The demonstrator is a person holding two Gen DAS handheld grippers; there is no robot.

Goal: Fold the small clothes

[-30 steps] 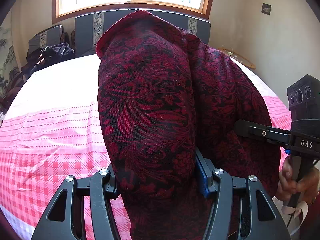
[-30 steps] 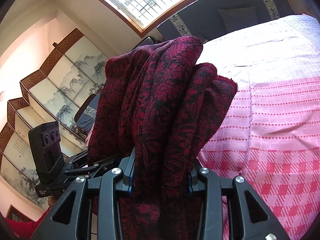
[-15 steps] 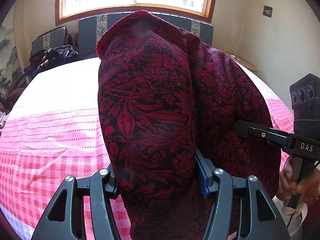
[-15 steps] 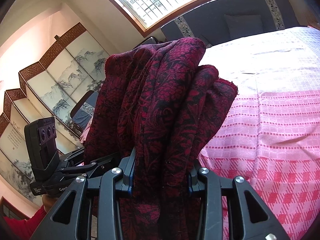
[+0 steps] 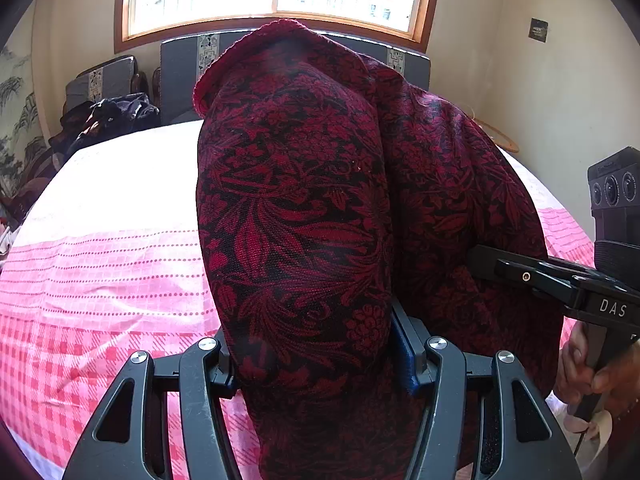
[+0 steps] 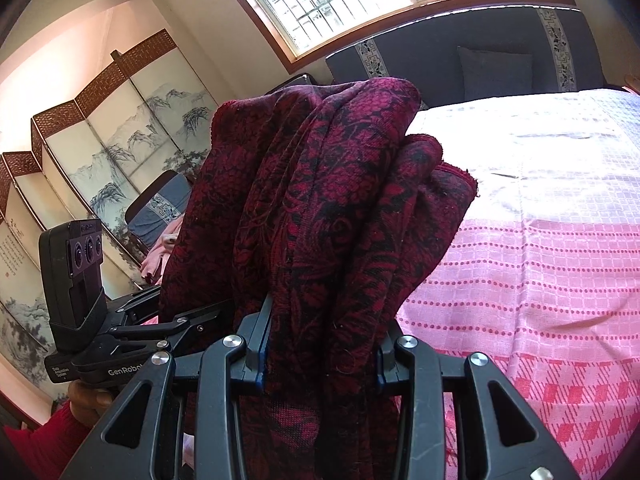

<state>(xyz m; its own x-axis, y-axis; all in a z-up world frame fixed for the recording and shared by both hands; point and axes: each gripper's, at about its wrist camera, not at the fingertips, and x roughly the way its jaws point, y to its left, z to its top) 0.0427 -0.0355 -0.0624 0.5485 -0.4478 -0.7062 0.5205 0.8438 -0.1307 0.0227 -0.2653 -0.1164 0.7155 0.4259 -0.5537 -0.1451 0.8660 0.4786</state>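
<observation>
A dark red garment with a black floral pattern (image 5: 304,208) fills the middle of both views; it also shows in the right wrist view (image 6: 320,208). My left gripper (image 5: 316,344) is shut on a bunched part of it, and the cloth drapes over the fingers and hides them. My right gripper (image 6: 320,340) is shut on another bunched part of the same garment. Both hold it up above the bed (image 5: 100,264). The right gripper also shows at the right of the left wrist view (image 5: 560,284), and the left gripper at the left of the right wrist view (image 6: 132,332).
The bed has a pink and white checked cover (image 6: 540,264). A dark headboard (image 5: 180,72) and a window are behind it. A pile of dark clothes (image 5: 108,120) lies at the far left. A folding painted screen (image 6: 100,132) stands to the left.
Both views have tilted slightly, the room shifting in frame. The garment stays held the same way in both grippers.
</observation>
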